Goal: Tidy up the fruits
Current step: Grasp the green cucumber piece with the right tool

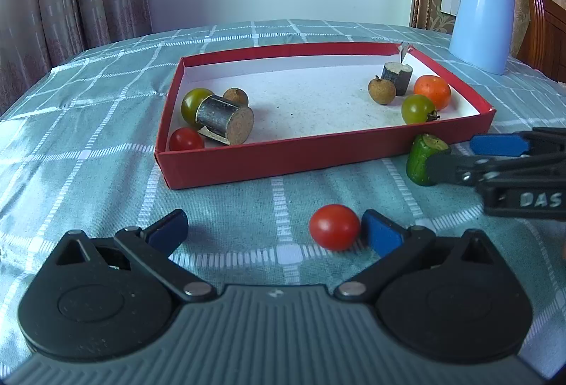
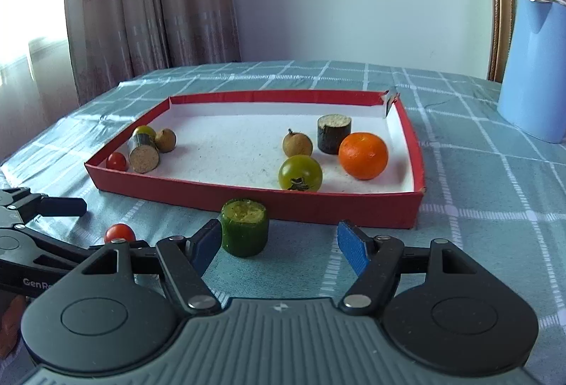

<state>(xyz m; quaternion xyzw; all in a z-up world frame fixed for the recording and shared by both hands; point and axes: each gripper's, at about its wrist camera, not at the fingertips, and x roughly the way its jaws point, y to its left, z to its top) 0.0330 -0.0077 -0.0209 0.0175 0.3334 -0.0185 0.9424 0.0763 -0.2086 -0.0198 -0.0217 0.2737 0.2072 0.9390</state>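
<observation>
A red tray [image 1: 283,158] [image 2: 247,199] with a white floor lies on the checked cloth. Inside are an orange [image 1: 432,91] [image 2: 363,155], two green tomatoes [image 1: 418,109] [image 2: 300,173], two brown longans, a red tomato [image 1: 186,139] [image 2: 116,161] and two dark cane pieces [image 1: 224,120] [image 2: 334,134]. A loose red tomato [image 1: 334,226] [image 2: 119,233] lies in front of the tray, between my open left gripper's [image 1: 276,231] fingers, touching the right pad. A green cucumber piece [image 2: 244,227] [image 1: 422,160] stands between my open right gripper's [image 2: 279,245] fingers, against the left pad.
A light blue kettle [image 1: 483,19] [image 2: 534,66] stands at the back right of the table. A wooden chair [image 1: 546,31] is behind it. Curtains hang at the left. The two grippers are close together in front of the tray.
</observation>
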